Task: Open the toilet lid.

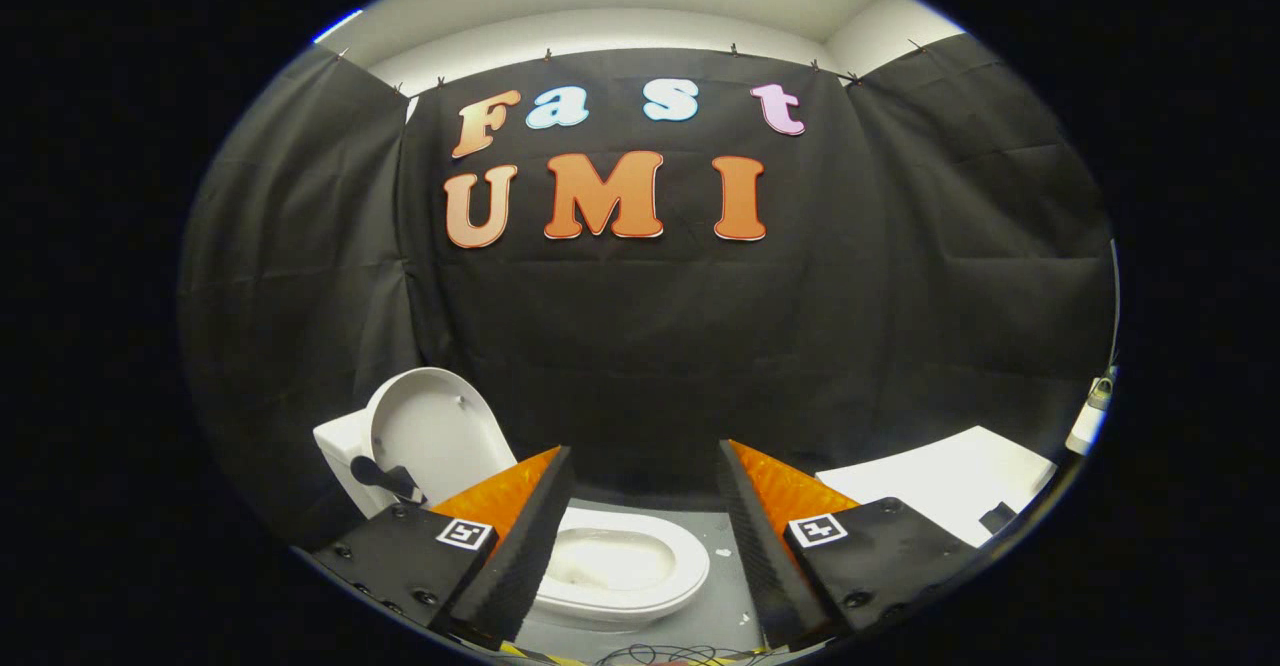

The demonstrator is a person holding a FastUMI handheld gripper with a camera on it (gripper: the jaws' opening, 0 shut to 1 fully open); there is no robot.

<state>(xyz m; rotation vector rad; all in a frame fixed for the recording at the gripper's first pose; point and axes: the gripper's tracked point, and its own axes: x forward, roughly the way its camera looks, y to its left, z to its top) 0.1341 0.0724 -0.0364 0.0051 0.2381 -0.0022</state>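
The tool (645,466) is spread wide and holds nothing. The toilet lid (430,436) stands upright against the tank (340,441), left of the fingers; the seat (625,566) probably lies flat between them.

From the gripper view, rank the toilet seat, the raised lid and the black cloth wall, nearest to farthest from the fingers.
The gripper is open, holding nothing.
1. Toilet seat: low between the fingers, just ahead of them.
2. Raised lid: upright beyond the left finger, leaning on the tank.
3. Black cloth wall: behind the toilet, farthest.
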